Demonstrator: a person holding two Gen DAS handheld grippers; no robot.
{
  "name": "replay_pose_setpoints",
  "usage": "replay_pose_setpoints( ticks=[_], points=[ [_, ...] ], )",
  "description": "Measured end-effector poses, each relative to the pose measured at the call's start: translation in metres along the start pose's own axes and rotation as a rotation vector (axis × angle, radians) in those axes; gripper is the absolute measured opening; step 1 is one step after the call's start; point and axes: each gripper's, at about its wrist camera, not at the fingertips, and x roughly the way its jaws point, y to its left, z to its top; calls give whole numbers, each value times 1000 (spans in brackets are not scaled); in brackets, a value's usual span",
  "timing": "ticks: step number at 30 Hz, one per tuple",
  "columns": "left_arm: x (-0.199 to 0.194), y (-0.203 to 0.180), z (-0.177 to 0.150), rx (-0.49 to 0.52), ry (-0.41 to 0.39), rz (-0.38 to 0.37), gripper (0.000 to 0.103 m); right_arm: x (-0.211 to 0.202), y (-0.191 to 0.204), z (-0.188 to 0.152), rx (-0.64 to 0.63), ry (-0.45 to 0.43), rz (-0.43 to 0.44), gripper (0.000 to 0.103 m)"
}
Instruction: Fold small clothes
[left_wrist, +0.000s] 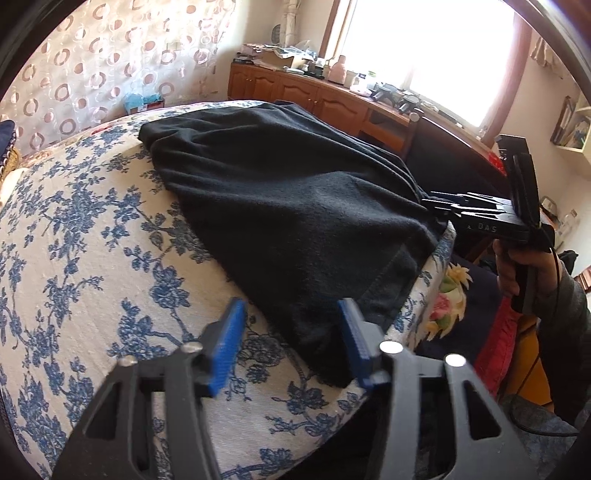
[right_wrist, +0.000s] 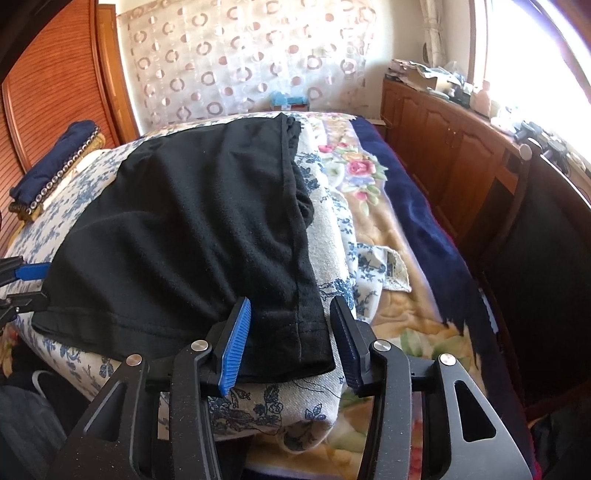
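Observation:
A black garment (left_wrist: 280, 206) (right_wrist: 192, 229) lies spread flat on a white cushion with a blue flower print (left_wrist: 92, 258) (right_wrist: 280, 410). My left gripper (left_wrist: 291, 343) hovers at the garment's near left corner. Its blue pads (left_wrist: 231, 347) stand apart, with the cloth edge lying between them and unpinched. My right gripper (right_wrist: 290, 347) straddles the near right hemmed corner, its pads apart and the cloth flat under them. The left wrist view shows the right gripper (left_wrist: 436, 206) from the side, held by a hand (left_wrist: 517, 266). The left gripper (right_wrist: 37, 284) peeks in at the right wrist view's left edge.
The cushion rests on a bed with a rose-patterned blanket (right_wrist: 369, 177). A folded navy stack (right_wrist: 55, 162) sits at the far left. A wooden cabinet (left_wrist: 295, 92) with clutter runs under the bright window, and a dark chair back (right_wrist: 546, 258) stands at the right.

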Motion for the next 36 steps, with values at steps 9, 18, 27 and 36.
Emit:
replay_pose_setpoints(
  ticks=[9,18,27,36],
  points=[
    [3,-3,2,4,16,-68,1,0,14,0,-65,10,109,6],
    [-76,-7,55,34,-231,-53,0,-61,12,31,13,-230,190,4],
    [-178,15,124,40,-470,-2,0,-142,39,100,-56,-480,237,4],
    [-214,78,200,-15,-560,127,0,-161,82,203,-192,-594,225,4]
  ],
)
